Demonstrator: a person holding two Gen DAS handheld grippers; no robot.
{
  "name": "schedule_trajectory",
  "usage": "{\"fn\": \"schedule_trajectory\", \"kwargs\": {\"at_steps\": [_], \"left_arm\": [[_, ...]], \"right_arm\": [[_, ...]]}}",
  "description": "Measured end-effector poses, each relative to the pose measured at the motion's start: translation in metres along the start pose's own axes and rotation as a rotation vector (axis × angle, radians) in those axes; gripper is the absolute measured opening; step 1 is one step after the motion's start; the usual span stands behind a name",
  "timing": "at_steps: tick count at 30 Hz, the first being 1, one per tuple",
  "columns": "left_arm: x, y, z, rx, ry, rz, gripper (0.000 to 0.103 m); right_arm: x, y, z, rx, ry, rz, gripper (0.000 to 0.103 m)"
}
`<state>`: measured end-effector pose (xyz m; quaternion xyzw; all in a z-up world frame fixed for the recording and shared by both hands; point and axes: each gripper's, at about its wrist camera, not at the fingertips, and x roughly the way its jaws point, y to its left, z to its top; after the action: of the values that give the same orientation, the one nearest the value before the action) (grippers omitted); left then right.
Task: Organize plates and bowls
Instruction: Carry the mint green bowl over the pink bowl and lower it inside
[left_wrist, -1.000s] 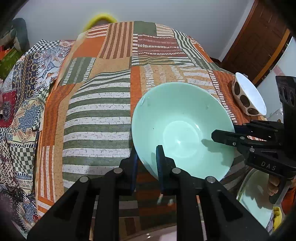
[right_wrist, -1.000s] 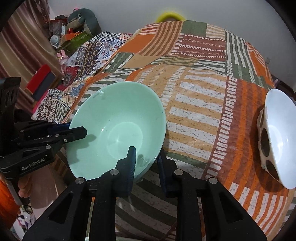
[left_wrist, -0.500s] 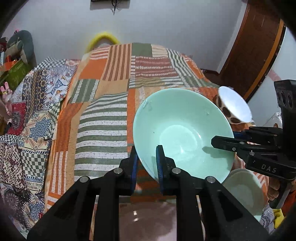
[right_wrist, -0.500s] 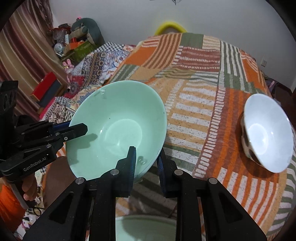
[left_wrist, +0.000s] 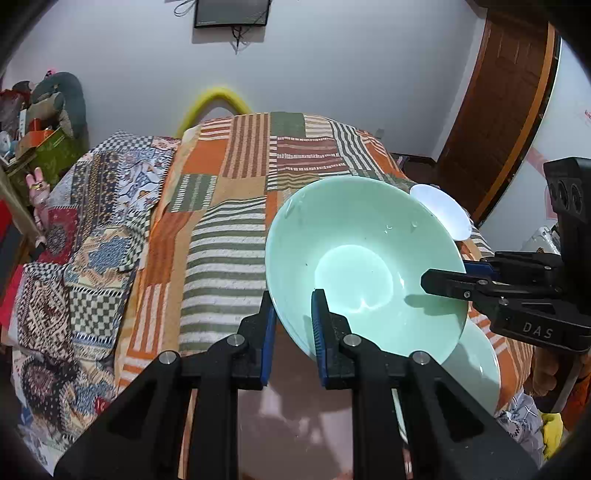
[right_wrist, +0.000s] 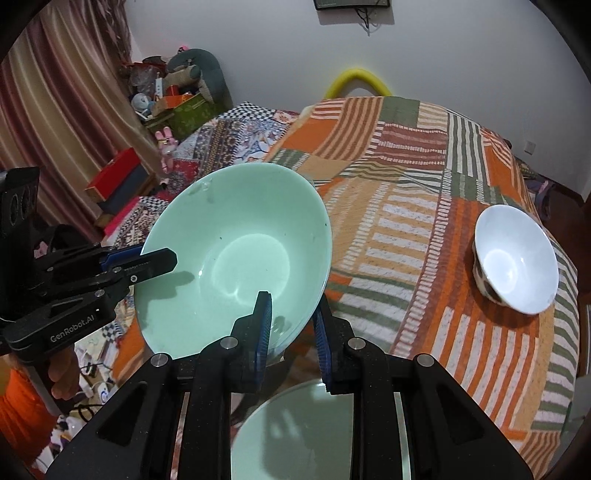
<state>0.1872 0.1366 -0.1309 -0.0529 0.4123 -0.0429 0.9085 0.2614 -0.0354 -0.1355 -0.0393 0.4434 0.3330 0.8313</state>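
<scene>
Pinching opposite rims, the left gripper (left_wrist: 293, 325) and right gripper (right_wrist: 291, 326), both nearly closed, share the mint-green bowl (left_wrist: 364, 266) (probably steadying its tilt).

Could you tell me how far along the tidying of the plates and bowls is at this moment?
Nothing looks stacked yet. In hand: the left hand-held gripper and right hand-held gripper both clamp the rim of the green bowl, holding it tilted above the bed. Left to do: set it down, perhaps on the second green dish below, then deal with the white bowl standing alone on the patchwork blanket.
</scene>
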Motion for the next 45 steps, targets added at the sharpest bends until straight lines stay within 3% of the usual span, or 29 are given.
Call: {"fn": "schedule_trajectory", "kwargs": {"at_steps": [18, 32, 45], "left_arm": [[-0.032, 0.032, -0.067, -0.077, 0.059, 0.059, 0.018], [-0.007, 0.047, -0.097, -0.122, 0.149, 0.067, 0.018], [0.023, 0.053, -0.109, -0.105, 0.216, 0.091, 0.018]], "right_arm": [[0.006, 0.054, -0.039, -0.031, 0.031, 0.086, 0.021], [0.04, 0.062, -0.063, -0.017, 0.128, 0.109, 0.021], [0.059, 0.063, -0.072, -0.011, 0.193, 0.103, 0.021]]}}
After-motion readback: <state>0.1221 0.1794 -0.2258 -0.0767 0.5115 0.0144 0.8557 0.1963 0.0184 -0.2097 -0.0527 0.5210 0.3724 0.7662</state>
